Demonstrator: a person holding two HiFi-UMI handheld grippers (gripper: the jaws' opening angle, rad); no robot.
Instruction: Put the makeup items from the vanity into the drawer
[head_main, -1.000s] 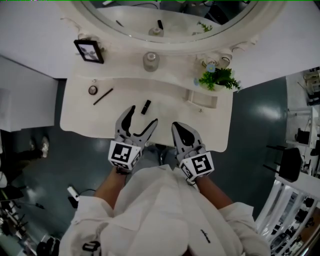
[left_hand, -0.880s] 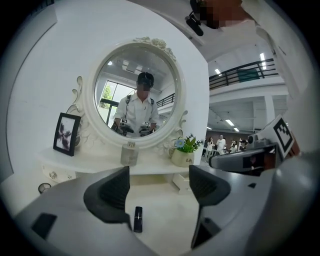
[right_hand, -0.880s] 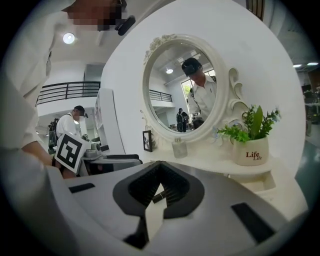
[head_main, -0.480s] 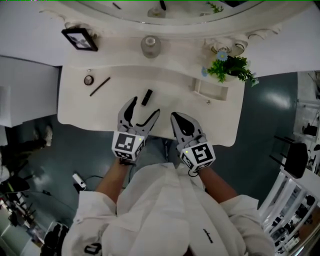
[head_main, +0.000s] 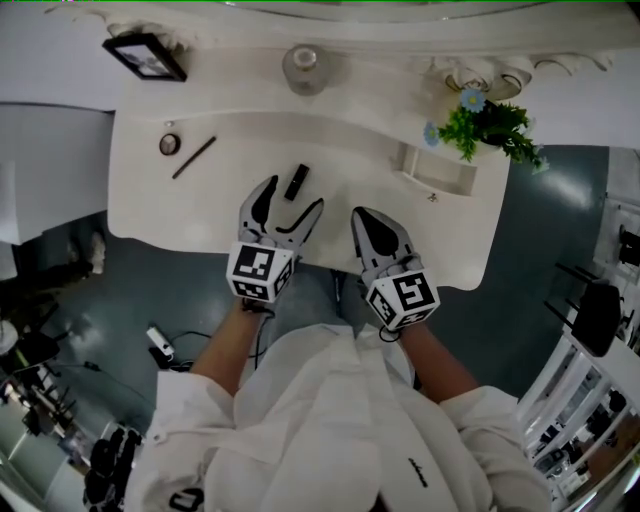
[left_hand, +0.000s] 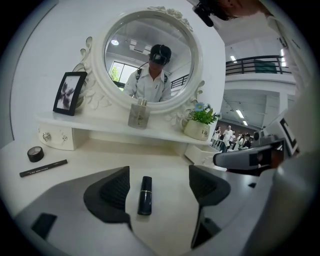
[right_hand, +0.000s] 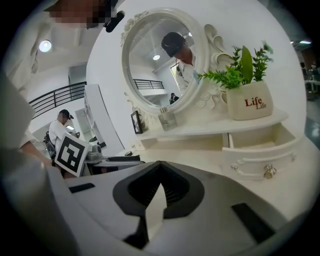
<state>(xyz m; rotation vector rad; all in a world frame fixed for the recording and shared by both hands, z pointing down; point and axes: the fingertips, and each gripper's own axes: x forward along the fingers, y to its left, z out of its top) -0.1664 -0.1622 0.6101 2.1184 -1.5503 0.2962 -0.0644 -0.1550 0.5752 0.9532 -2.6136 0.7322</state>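
Observation:
A dark lipstick (head_main: 297, 180) (left_hand: 145, 195) lies on the white vanity top (head_main: 340, 160). My left gripper (head_main: 292, 199) (left_hand: 158, 176) is open and low over the top, with the lipstick between its jaws, nearer the left pad and touching neither. Further left lie a thin dark pencil (head_main: 193, 157) (left_hand: 43, 168) and a small round pot (head_main: 169, 144) (left_hand: 35, 154). The small drawer (head_main: 437, 170) (right_hand: 260, 147) at the right stands pulled open. My right gripper (head_main: 376, 231) (right_hand: 158, 175) is shut and empty, hovering near the vanity's front edge.
On the back shelf stand a photo frame (head_main: 147, 57), a glass bottle (head_main: 303, 68) and a potted plant (head_main: 490, 122) just behind the drawer. The round mirror (left_hand: 150, 55) rises behind them. Dark floor lies around the vanity.
My left gripper has moved forward over the top, so the lipstick now lies between its open jaws. The right gripper has stayed shut near the front edge.

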